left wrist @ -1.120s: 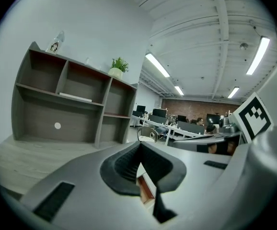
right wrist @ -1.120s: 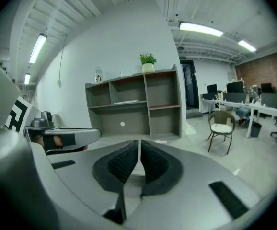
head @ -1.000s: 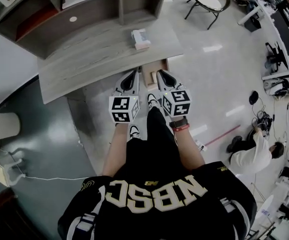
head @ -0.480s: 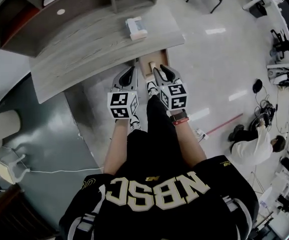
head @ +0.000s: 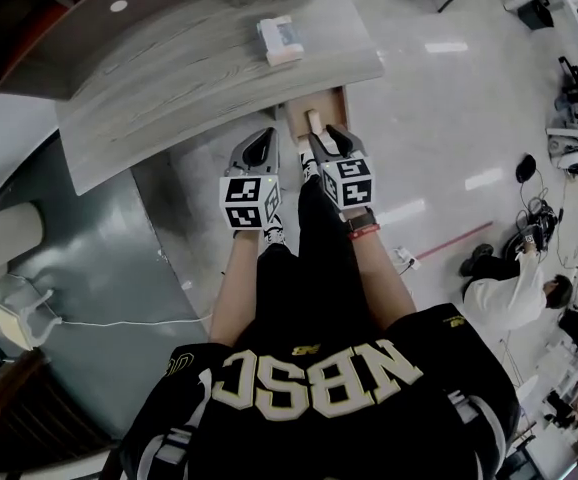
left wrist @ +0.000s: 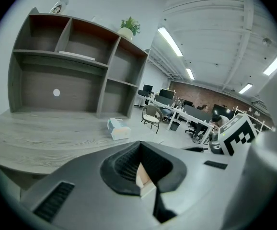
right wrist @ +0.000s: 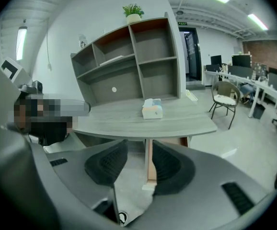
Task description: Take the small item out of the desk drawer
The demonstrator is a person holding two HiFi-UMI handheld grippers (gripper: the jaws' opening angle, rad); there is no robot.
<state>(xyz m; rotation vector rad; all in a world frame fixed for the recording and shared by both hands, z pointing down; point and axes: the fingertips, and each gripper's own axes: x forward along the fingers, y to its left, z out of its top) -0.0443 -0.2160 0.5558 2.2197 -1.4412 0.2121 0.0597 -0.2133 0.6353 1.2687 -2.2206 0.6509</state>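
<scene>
the drawer [head: 335, 104] stands pulled out under the right end of the bench [head: 169, 78]. a pale small item [head: 314, 122] lies in it, its long axis seemingly pointing away from the person. it sits just ahead of the right claw [head: 324, 144], whose jaws are opening with nothing gripped between them. the left claw [head: 261, 148], jaws together and empty, hangs off to the drawer's left, so the right looks nearer. the shirt [head: 314, 378] reads "nbsc". print on the tissue box [head: 280, 40] is too small to read.
</scene>
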